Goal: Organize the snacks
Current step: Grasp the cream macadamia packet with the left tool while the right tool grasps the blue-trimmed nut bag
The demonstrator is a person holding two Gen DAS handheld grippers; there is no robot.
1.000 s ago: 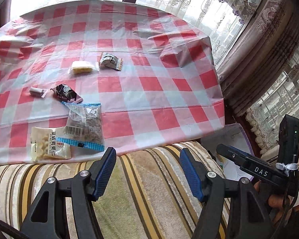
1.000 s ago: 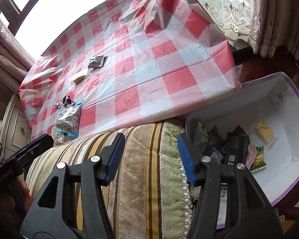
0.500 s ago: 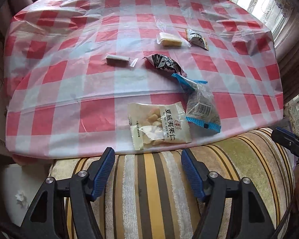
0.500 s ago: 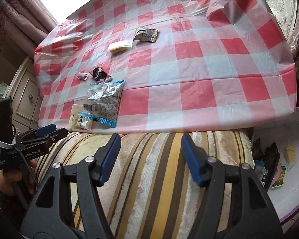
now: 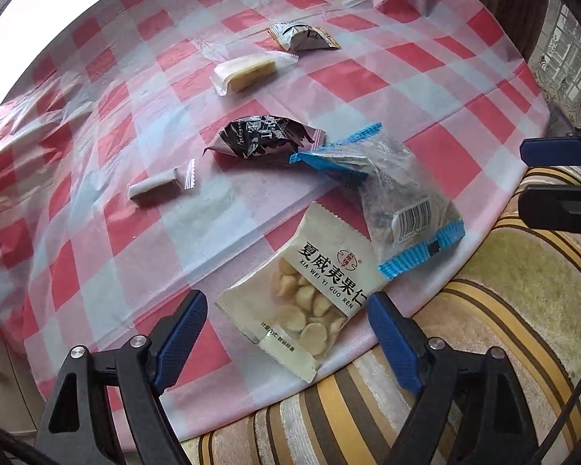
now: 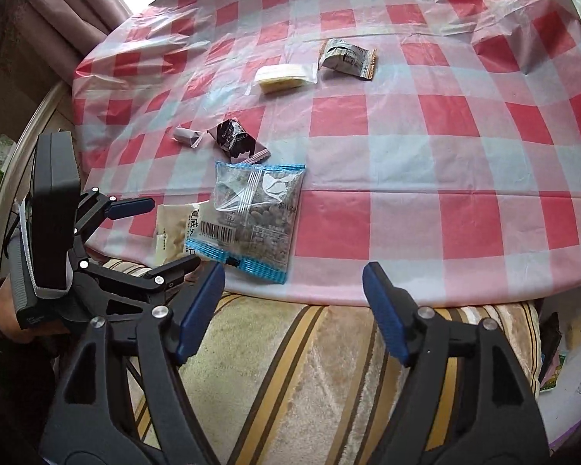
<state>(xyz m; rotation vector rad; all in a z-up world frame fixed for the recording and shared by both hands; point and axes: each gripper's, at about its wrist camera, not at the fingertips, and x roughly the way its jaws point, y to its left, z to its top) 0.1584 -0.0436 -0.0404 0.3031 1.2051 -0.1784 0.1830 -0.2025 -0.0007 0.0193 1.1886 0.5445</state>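
Note:
Several snack packets lie on a red-and-white checked tablecloth (image 5: pixel 97 232). A white macadamia packet (image 5: pixel 310 290) lies at the near edge, between the fingers of my open, empty left gripper (image 5: pixel 286 329). A clear blue-edged nut bag (image 5: pixel 391 193) partly overlaps it. Beyond lie a black chocolate packet (image 5: pixel 263 135), a small white candy (image 5: pixel 155 188), a yellow wafer bar (image 5: pixel 248 71) and a silver packet (image 5: pixel 302 37). My right gripper (image 6: pixel 294 310) is open and empty over the striped cushion, just short of the nut bag (image 6: pixel 255 213). My left gripper also shows in the right wrist view (image 6: pixel 151 232).
A striped cushion (image 6: pixel 310 379) lies along the table's near edge. At the far right of the right wrist view, a white box (image 6: pixel 573 383) holds a few snack packets, mostly cut off. A curtain (image 6: pixel 50 19) hangs at the far left.
Both grippers have moved forward to the table's near edge. The left one now straddles the macadamia packet. The right view has swung left, away from the white box.

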